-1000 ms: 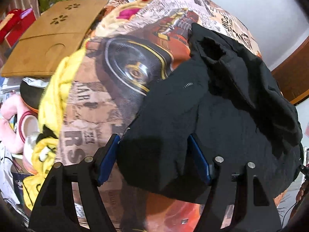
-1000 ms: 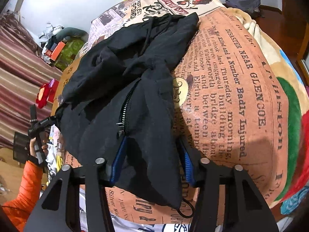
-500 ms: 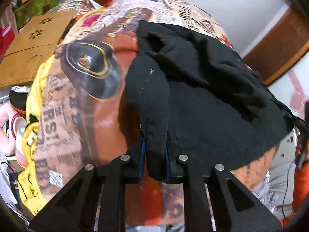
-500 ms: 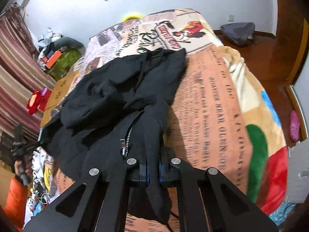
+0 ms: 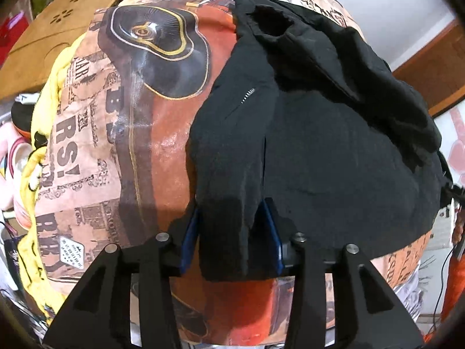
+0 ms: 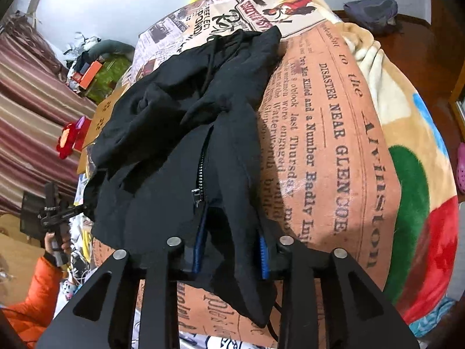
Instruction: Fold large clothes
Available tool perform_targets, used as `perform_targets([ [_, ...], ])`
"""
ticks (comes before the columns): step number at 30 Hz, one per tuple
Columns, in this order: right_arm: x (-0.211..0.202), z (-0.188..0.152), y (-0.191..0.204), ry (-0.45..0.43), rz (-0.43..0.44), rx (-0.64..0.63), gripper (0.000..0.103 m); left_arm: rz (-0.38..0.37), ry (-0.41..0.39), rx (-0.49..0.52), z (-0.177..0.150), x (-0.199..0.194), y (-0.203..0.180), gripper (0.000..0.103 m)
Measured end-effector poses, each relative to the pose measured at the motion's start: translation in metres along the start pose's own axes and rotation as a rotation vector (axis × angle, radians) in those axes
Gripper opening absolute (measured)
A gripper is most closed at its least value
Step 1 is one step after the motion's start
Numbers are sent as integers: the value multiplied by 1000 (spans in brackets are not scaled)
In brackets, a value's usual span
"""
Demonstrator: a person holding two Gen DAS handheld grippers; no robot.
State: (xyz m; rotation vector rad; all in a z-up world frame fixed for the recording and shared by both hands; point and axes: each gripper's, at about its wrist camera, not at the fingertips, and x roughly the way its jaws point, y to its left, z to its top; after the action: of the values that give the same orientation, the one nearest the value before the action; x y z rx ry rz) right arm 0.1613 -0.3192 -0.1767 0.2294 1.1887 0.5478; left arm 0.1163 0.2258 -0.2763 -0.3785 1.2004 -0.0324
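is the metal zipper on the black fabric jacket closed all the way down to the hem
No, in the right wrist view the zipper pull on the black jacket sits partway down, and the front edges part below it.

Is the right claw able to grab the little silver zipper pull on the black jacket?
Probably yes: the silver zipper pull lies uncovered on the black jacket, just beyond the right claw, whose jaws have just been opening around a fabric fold.
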Motion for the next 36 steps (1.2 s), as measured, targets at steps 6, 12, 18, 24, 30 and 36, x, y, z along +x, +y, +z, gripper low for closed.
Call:
perform_targets([
  [6, -4, 2, 18, -29, -14, 24, 7, -27, -31, 49, 10, -18, -15, 16],
  [12, -29, 37, 57, -119, 22, -45, 5, -158, -149, 129, 47, -82, -62, 13],
  [18, -38, 102, 88, -190, 28, -120, 4, -282, -273, 76, 123, -130, -95, 11],
  [24, -41, 180, 53, -290, 44, 0, 4, -229, -379, -66, 217, -124, -69, 9],
  [30, 25, 235, 2, -242, 4, 122, 4, -128, -326, -176, 266, -42, -27, 9],
  [36, 109, 251, -32, -116, -52, 145, 4, 5, -224, -135, 282, 51, -18, 16],
])
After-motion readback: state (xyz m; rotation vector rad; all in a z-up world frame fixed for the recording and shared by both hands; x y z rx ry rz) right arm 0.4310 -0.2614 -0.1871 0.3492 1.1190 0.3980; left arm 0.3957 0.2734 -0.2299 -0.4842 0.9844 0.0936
